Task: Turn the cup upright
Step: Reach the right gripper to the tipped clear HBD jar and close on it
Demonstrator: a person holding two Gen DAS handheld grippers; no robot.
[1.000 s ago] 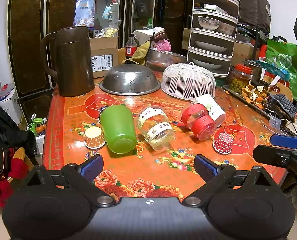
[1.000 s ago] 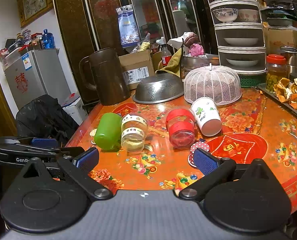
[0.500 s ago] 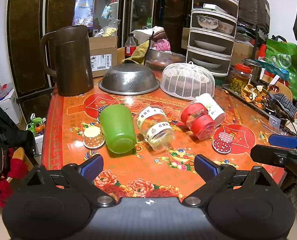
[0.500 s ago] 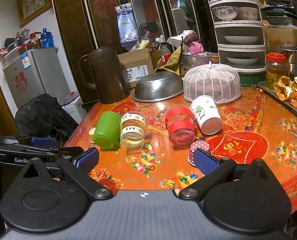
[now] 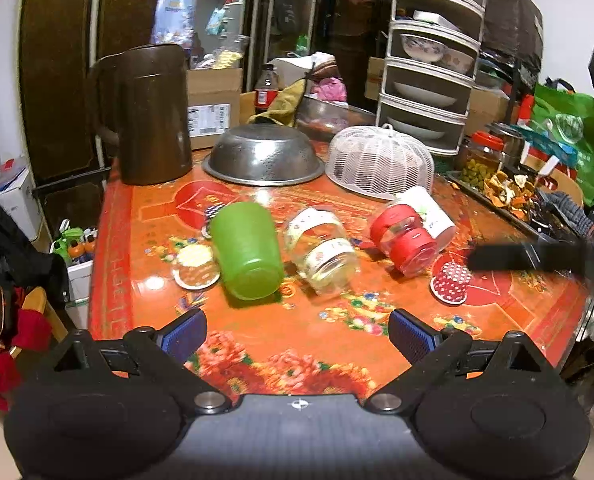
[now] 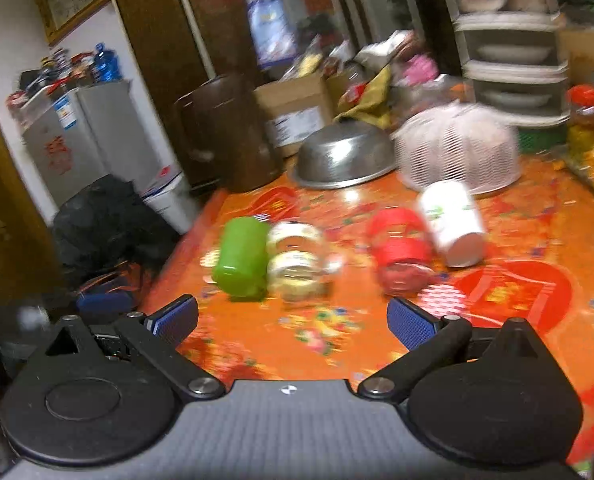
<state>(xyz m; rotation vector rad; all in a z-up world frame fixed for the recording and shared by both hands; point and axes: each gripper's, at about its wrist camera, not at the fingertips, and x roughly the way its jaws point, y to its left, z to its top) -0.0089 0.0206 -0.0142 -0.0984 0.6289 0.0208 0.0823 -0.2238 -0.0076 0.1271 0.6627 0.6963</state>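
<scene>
- My left gripper [image 5: 297, 334] hangs wide open, empty.
- My right gripper [image 6: 293, 320] likewise gapes, holding nothing.
- The green plastic cup [image 5: 247, 254] lies toppled at eleven o'clock, touching the clear glass jar [image 5: 323, 254].

- Table [image 5: 297, 340]: orange-red cloth, floral print, red medallions.
- Cup [image 5: 247, 256]: plain bright green.
- Glass jar [image 5: 323, 254]: clear, white label bands.
- Second jar [image 5: 403, 240]: clear, red lid and red band.
- Paper cup [image 6: 451, 220]: white with green print.
- Cupcake liner [image 5: 451, 284]: red, white dots.
- Jug [image 5: 149, 114]: dark brown.
- Colander [image 5: 263, 160]: silver metal.
- Food cover [image 5: 379, 162]: white mesh.
- Left gripper [image 5: 297, 334] pads [image 5: 183, 334]: blue on black fingers.
</scene>
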